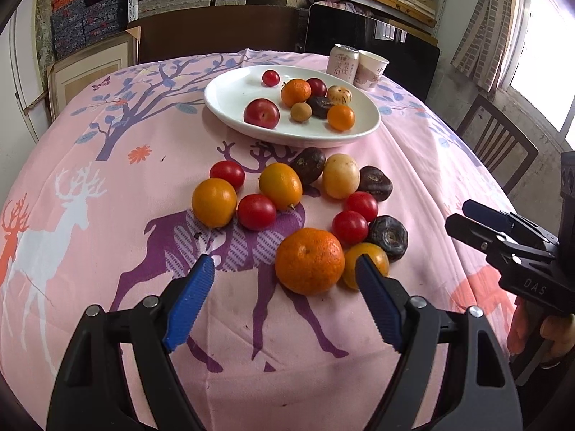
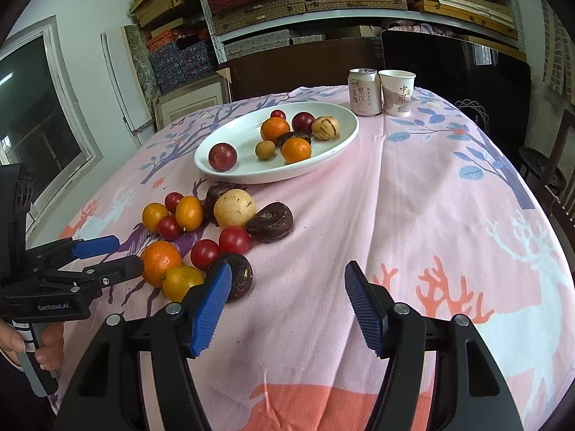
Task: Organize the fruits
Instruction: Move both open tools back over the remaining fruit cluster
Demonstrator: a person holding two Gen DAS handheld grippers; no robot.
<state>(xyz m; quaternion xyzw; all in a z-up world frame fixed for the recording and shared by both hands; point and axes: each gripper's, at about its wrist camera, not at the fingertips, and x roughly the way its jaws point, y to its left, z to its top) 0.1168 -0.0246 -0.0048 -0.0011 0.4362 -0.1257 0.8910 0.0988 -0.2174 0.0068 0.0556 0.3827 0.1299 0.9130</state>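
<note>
A white oval plate (image 1: 233, 89) (image 2: 341, 136) holds several fruits: plums, small oranges, a striped melon. In front of it loose fruits lie on the pink cloth: a mandarin (image 1: 309, 260) (image 2: 160, 260), yellow-orange kumquats (image 1: 214, 202), red cherry tomatoes (image 1: 256, 212), a pale yellow fruit (image 1: 340, 176) (image 2: 234, 207) and dark wrinkled fruits (image 1: 388, 237) (image 2: 270, 222). My left gripper (image 1: 285, 274) is open and empty, just short of the mandarin. My right gripper (image 2: 287, 283) is open and empty, right of the fruit pile; a dark fruit (image 2: 237, 276) lies beside its left finger.
A drink can (image 1: 342, 63) (image 2: 364, 91) and a paper cup (image 1: 372, 69) (image 2: 396, 92) stand behind the plate. The table carries a pink deer-print cloth (image 2: 431, 197). A wooden chair (image 1: 497, 143) stands at the right. Shelves with boxes fill the back wall.
</note>
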